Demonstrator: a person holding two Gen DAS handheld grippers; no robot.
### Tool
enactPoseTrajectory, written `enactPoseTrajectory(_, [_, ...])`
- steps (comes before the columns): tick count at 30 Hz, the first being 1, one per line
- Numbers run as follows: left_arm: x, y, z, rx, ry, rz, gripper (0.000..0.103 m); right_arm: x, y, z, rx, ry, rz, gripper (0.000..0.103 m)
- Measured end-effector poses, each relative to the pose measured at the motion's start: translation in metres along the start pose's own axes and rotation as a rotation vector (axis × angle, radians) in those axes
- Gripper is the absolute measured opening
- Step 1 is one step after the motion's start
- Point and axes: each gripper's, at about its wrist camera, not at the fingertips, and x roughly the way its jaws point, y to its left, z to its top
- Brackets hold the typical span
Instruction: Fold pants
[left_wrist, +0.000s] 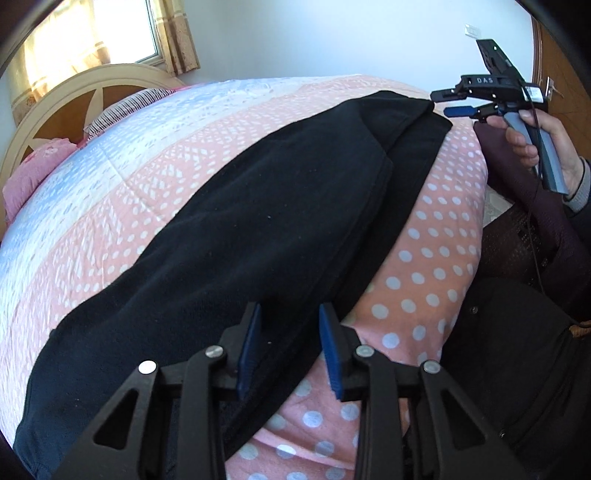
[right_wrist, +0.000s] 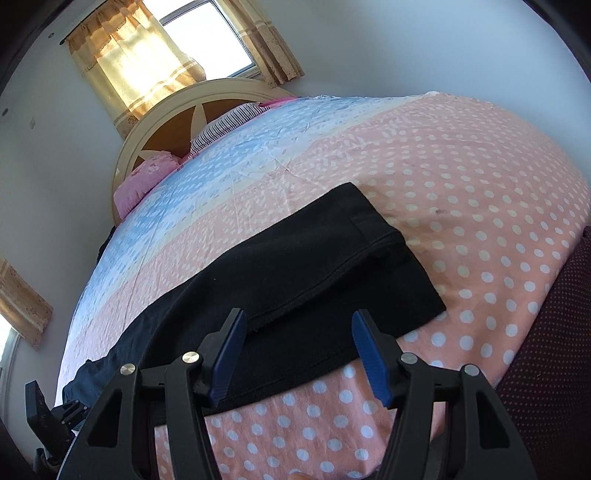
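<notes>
Already folded leg over leg, the black pants (left_wrist: 258, 206) lie along the near edge of the bed (right_wrist: 461, 177), on its polka-dot quilt. Judging by that, the next fold is end to end, so each gripper should pinch both layers at once, close to the hem and the waist. Left gripper (left_wrist: 290, 347) hovers low over the near hem, jaws spread and empty. Right gripper (right_wrist: 297, 354) hangs above the other end, likewise spread, tilted down toward the cloth.

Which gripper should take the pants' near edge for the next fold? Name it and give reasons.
Probably left. The left gripper is open, its fingers straddling the near edge of the black pants. The right gripper, also open, hangs above the other end.
</notes>
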Motion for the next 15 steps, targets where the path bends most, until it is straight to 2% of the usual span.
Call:
enactPoseTrajectory(2, [-0.003, 0.003, 0.0, -0.01, -0.001, -0.019, 0.017, 0.003, -0.003, 0.005, 0.016, -0.005, -0.007, 0.053])
enactPoseTrajectory(5, [-0.01, 0.007, -0.001, -0.019, -0.003, -0.049, 0.012, 0.005, -0.012, 0.011, 0.064, -0.007, 0.006, 0.053])
enactPoseTrajectory(11, [-0.013, 0.005, -0.003, 0.003, -0.001, -0.059, 0.008, 0.013, -0.025, 0.016, 0.116, 0.002, 0.017, 0.053])
enactPoseTrajectory(15, [-0.006, 0.009, 0.0, -0.046, 0.003, -0.029, 0.008, 0.019, -0.038, 0.021, 0.168, -0.004, 0.009, 0.053])
